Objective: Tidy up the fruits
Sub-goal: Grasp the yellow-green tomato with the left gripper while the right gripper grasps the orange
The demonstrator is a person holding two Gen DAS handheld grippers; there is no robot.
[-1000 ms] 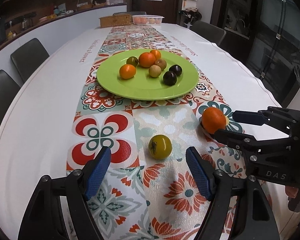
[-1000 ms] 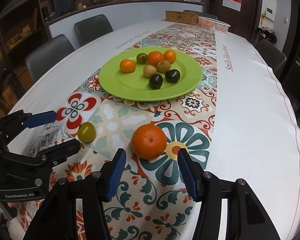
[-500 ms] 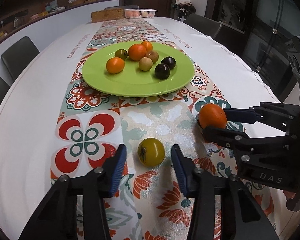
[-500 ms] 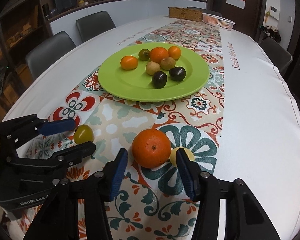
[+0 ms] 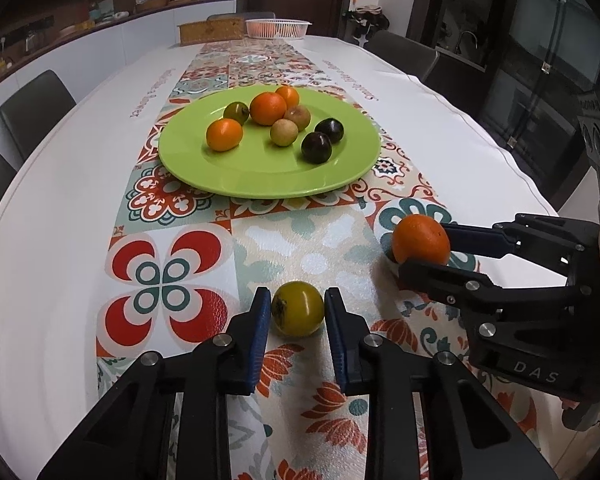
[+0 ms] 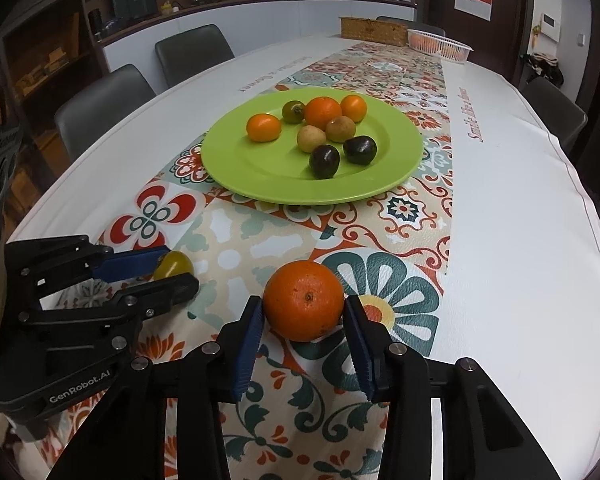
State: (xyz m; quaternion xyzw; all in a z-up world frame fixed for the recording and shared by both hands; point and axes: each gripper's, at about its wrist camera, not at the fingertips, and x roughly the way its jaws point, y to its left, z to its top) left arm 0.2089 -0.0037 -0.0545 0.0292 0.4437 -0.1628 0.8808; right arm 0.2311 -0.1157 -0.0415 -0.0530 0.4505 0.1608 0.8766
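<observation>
Both grippers have narrowed since a second ago — the left gripper [image 5: 298,312] pinches the yellow-green fruit [image 5: 298,314], the right gripper [image 6: 304,320] the orange [image 6: 304,300], both on the tablecloth [image 5: 308,240] short of the green plate [image 5: 260,176]. Round skins could squirt free if squeezed off-centre.

"DAS" marks the right tongs [image 5: 428,252] and "GenRobot.AI" the left tongs [image 6: 168,268]; the tablecloth's [image 6: 512,208] lettering is unclear.
</observation>
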